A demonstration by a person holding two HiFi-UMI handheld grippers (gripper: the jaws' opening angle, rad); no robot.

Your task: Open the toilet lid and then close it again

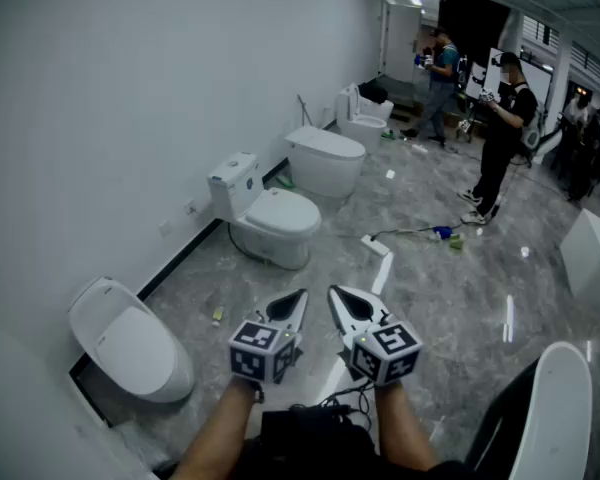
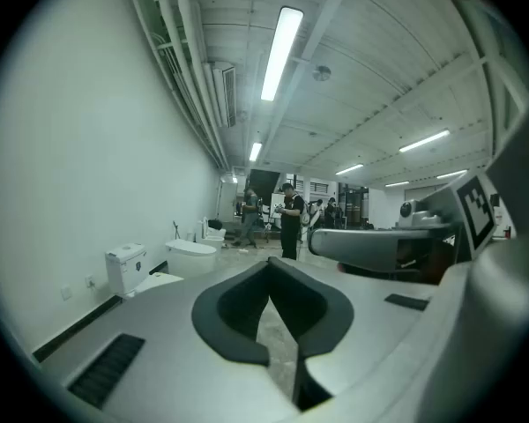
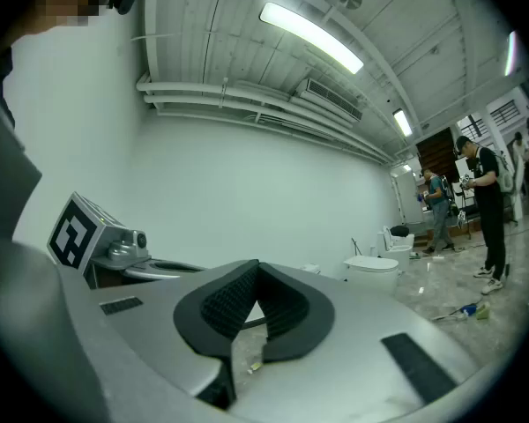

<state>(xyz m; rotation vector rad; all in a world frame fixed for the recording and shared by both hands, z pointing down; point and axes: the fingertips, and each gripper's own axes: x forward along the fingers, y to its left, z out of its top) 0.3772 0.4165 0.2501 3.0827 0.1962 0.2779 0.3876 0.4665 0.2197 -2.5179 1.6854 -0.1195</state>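
Note:
Several white toilets stand in a row along the left wall. The nearest toilet [image 1: 130, 343] is low and rounded with its lid down. Beyond it stands a toilet with a tank [image 1: 265, 213] [image 2: 128, 267], lid also down, then a third toilet [image 1: 325, 158] [image 3: 370, 270]. My left gripper [image 1: 300, 296] [image 2: 270, 267] and right gripper [image 1: 335, 294] [image 3: 257, 267] are held side by side in mid-air at the bottom centre, well short of any toilet. Both are shut with nothing between the jaws. Each gripper view shows the other gripper alongside.
A white power strip [image 1: 375, 246] with its cable and a blue item [image 1: 442, 233] lie on the grey marble floor. Several people stand at the far end [image 1: 500, 133]. Another white fixture [image 1: 555, 418] is at the bottom right, and a white block [image 1: 590, 253] at the right edge.

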